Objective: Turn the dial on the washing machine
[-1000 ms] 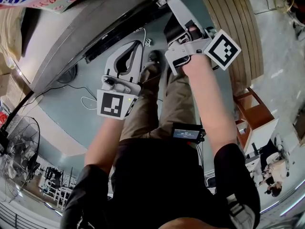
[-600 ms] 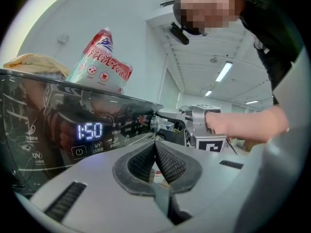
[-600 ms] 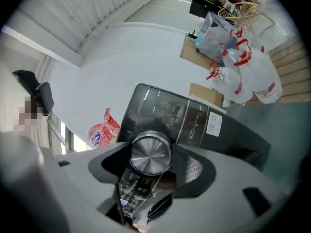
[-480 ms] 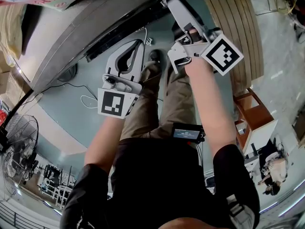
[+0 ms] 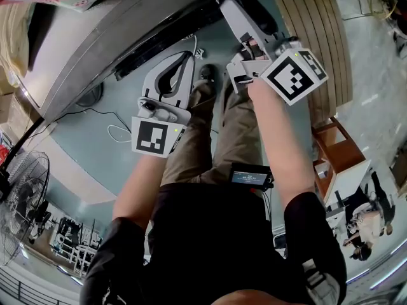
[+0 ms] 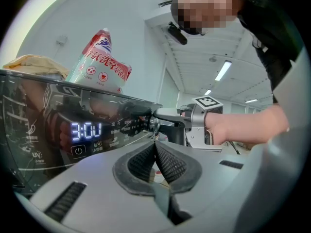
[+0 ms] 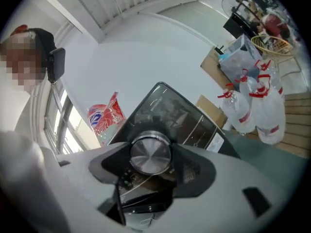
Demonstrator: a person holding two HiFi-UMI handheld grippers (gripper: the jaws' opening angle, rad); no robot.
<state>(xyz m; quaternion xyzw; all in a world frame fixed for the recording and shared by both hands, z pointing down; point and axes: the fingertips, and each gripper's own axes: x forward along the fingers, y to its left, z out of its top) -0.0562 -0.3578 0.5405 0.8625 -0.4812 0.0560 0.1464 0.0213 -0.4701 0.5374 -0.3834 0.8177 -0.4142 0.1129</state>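
The washing machine runs across the top left of the head view, its dark control panel showing a lit "3:00". In the right gripper view the round silver dial sits between the pads, which press on its two sides. My right gripper reaches up to the panel and is shut on the dial; the dial itself is hidden in the head view. My left gripper hangs lower in front of the machine, shut and empty, its pads meeting. From there I see the right gripper at the dial.
A red and white detergent bag lies on top of the machine. Clear bottles and cardboard boxes stand to the right. A wooden slatted platform, a wooden stool, a floor fan and a white cable surround my legs.
My right gripper has rolled on the dial; its marker cube has swung down and round. The left gripper has hardly moved.
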